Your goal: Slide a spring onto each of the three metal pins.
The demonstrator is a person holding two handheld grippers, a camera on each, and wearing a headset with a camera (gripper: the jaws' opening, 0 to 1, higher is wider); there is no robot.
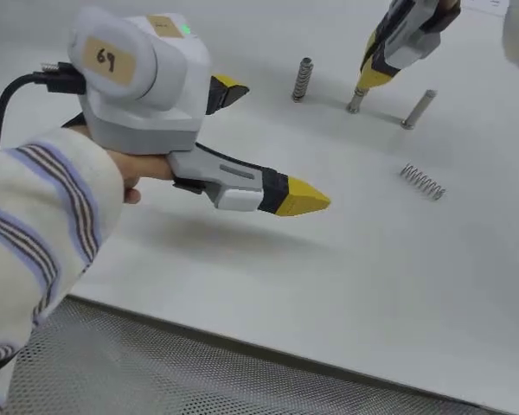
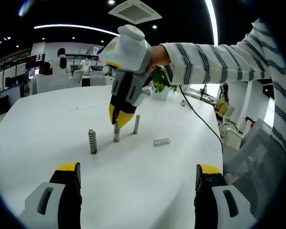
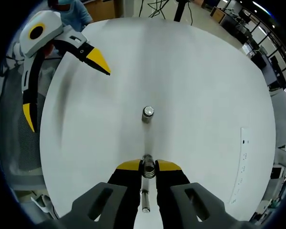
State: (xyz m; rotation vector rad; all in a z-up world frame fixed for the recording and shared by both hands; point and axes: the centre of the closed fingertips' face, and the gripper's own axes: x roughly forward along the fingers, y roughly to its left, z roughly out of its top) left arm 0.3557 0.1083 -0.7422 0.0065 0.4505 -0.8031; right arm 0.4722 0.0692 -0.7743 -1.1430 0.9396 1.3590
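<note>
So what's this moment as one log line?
right gripper: shut on spring at middle pin | left gripper: open, held clear | sprung pin: one | bare pin: one | loose spring: on table

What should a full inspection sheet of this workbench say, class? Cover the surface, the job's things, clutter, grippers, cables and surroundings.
Surface: white table, with a mesh panel at its near edge.
Job's things: sprung pin; middle pin under the held spring; bare pin; loose spring lying flat.
Clutter: nothing seen.
Grippers: left gripper open, hovering; right gripper shut on the held spring.
Cables: black cable at the left gripper; second cable behind the right.
Surroundings: office, ceiling lights, distant people.
</note>
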